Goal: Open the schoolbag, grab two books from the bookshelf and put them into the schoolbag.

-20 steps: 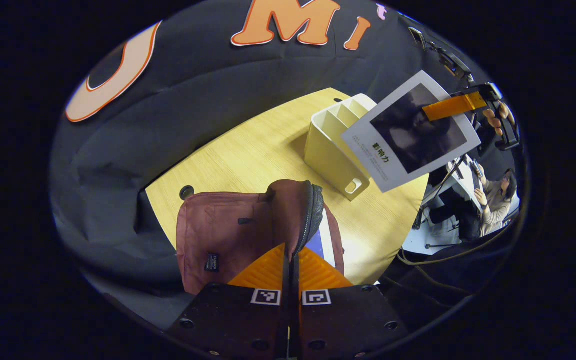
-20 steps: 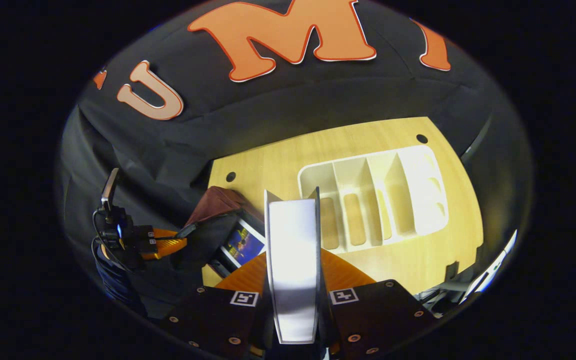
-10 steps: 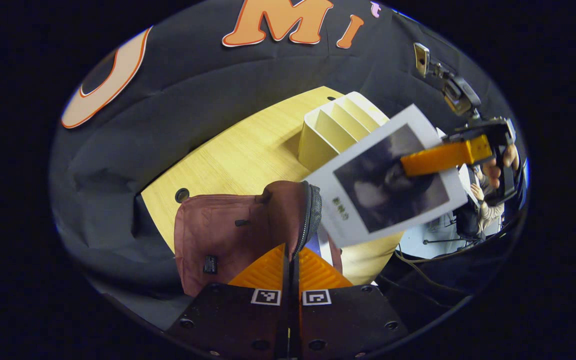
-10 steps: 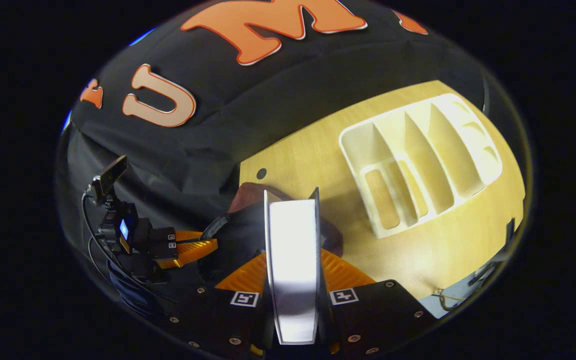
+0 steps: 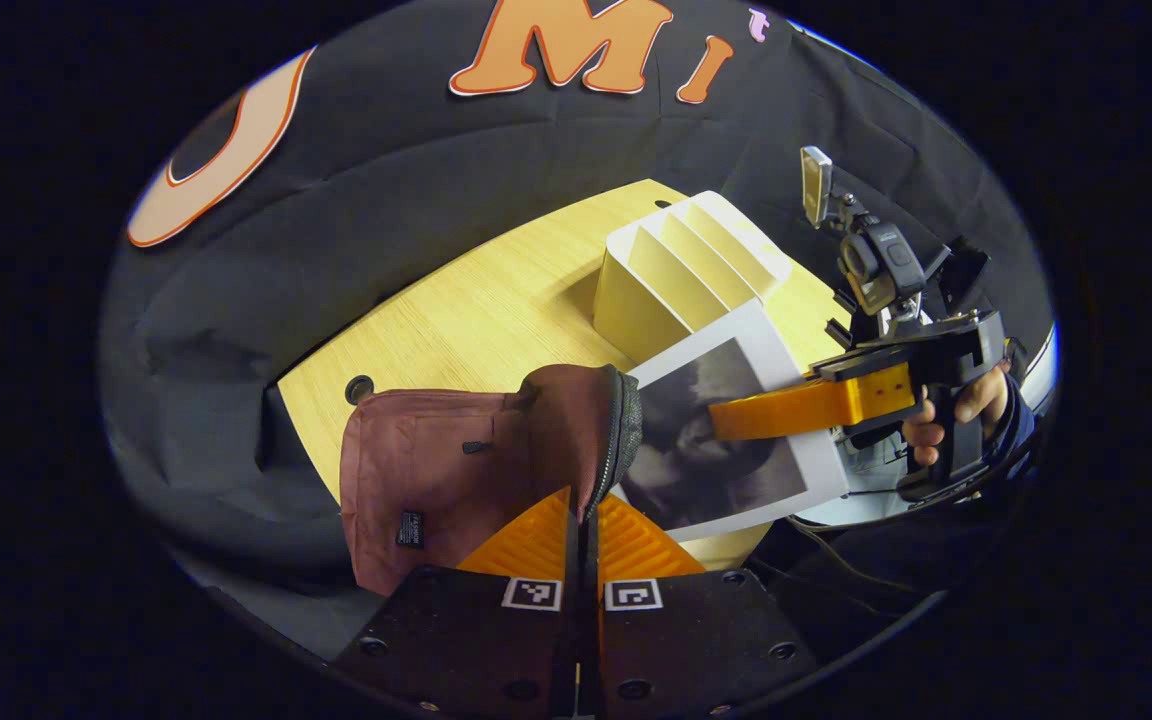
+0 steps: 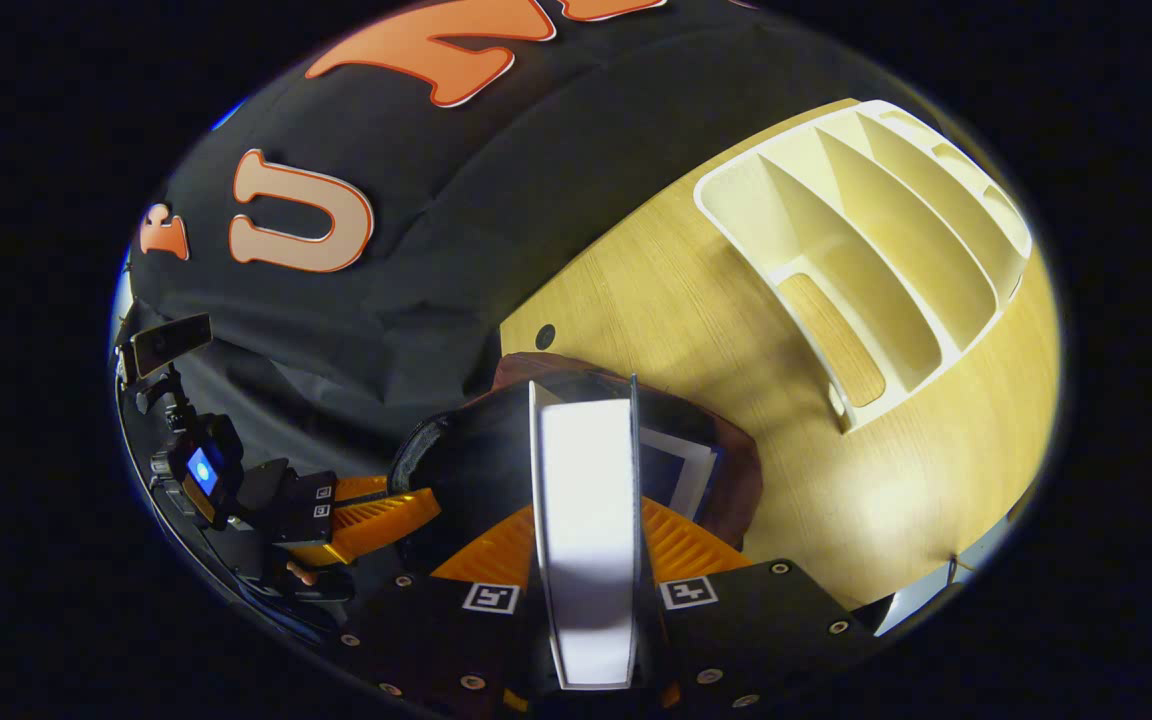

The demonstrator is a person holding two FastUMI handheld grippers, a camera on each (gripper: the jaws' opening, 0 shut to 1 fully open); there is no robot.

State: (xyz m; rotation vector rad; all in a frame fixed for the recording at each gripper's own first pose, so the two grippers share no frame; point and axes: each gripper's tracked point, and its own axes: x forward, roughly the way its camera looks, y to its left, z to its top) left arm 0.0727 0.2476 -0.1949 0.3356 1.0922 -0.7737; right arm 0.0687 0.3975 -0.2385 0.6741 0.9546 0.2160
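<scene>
Right gripper (image 6: 584,520) jaws clamp the stiff, thin book (image 5: 726,440); left gripper (image 5: 583,520) jaws pinch the soft schoolbag (image 5: 456,460) flap. Grip the book's edge.

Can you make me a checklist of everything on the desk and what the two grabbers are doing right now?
Surface: wooden table, with a round hole near its edge.
Schoolbag: maroon schoolbag lies on the table, its flap lifted by the zipper edge; one book already inside.
Book: grey-covered book tilted, its lower edge at the bag's mouth.
Bookshelf: cream bookshelf, slots empty.
Clutter: nothing seen.
Left gripper: shut on the schoolbag's flap edge.
Right gripper: shut on the book.
Cables: dark cables below the table's edge.
Surroundings: black cloth wall behind the table.
</scene>
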